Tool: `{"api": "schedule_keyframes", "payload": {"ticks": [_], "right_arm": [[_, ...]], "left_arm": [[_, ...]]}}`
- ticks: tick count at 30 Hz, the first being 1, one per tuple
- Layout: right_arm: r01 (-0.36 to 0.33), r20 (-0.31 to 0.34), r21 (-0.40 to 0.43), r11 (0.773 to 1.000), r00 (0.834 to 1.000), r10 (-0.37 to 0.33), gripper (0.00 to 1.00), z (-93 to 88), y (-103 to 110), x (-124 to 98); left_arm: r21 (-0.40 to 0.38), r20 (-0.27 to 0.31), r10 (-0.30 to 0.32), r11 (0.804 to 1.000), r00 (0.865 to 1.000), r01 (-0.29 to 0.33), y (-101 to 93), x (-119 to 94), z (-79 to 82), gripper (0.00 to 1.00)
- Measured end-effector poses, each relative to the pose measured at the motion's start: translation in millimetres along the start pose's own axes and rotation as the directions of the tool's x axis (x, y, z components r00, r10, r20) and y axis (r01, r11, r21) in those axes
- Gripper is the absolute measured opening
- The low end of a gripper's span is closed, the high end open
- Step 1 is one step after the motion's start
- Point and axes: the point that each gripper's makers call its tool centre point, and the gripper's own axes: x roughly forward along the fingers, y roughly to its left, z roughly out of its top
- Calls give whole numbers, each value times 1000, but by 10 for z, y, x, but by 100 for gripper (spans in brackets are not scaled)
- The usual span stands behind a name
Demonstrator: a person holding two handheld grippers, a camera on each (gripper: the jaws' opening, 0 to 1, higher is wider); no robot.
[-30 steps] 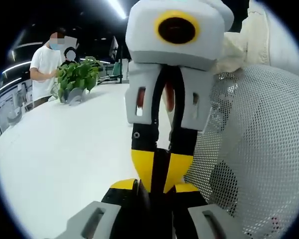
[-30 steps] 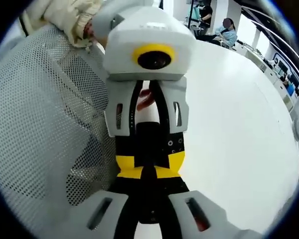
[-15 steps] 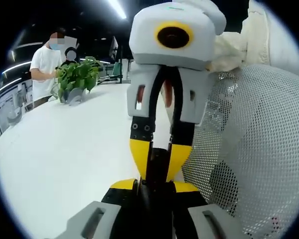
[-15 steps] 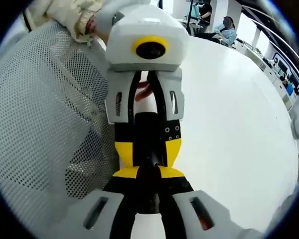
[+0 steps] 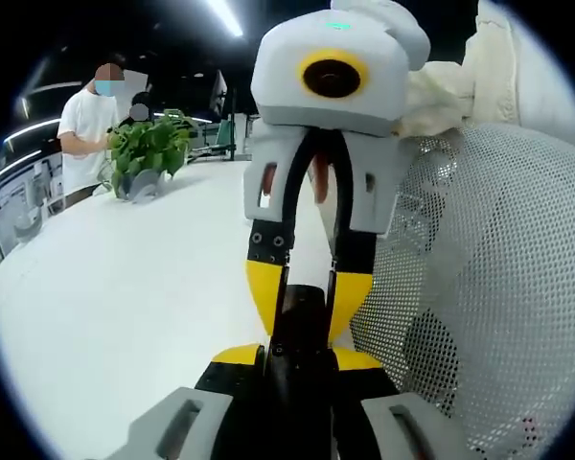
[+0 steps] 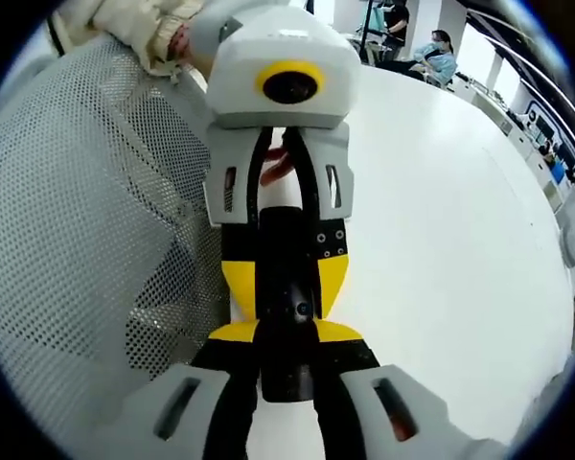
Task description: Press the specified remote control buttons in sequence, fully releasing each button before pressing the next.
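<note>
**Remote held between two facing grippers**

Black remote control (image 6: 286, 316), slim and dark, no legible lettering, sits over the white worktop (image 5: 125, 307). Left gripper (image 5: 297, 402) and right gripper (image 6: 286, 383) face each other, fingers of both pinching the remote's opposite ends. White mesh chair back (image 5: 489, 287) beside them.

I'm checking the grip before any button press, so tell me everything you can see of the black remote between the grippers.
The black remote is a slim dark bar, plastic by its look, held lengthwise above the white table. The left gripper clamps one end between yellow-tipped jaws, and the right gripper clamps the other. One small round spot shows on its face; the buttons are too dark to make out.
</note>
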Motion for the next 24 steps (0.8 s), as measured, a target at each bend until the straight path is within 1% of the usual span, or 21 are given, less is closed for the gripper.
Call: {"api": "schedule_keyframes", "payload": {"ticks": [9, 16, 20, 21, 23, 24], "right_arm": [[-3, -5, 0, 1000, 1000, 3, 20, -12, -7, -8], [-8, 1, 20, 1000, 1000, 8, 23, -45, -14, -19], [-15, 13, 17, 1000, 1000, 14, 23, -56, -18, -20], [-21, 9, 26, 999, 1000, 21, 24, -74, -10, -15], [-26, -62, -8, 1000, 998, 25, 27, -215, 4, 4], [-32, -71, -6, 999, 997, 31, 29, -240, 29, 33]], "left_arm": [[2, -1, 1, 1000, 1000, -1, 9, -13, -6, 27], [3, -2, 1, 1000, 1000, -1, 6, -13, -5, 27], [3, -1, 1, 1000, 1000, -1, 4, -11, 0, 27], [6, -2, 1, 1000, 1000, -1, 3, -11, -1, 27], [2, 0, 1, 1000, 1000, -1, 3, -11, 1, 27], [3, 0, 1, 1000, 1000, -1, 2, -11, 2, 27]]}}
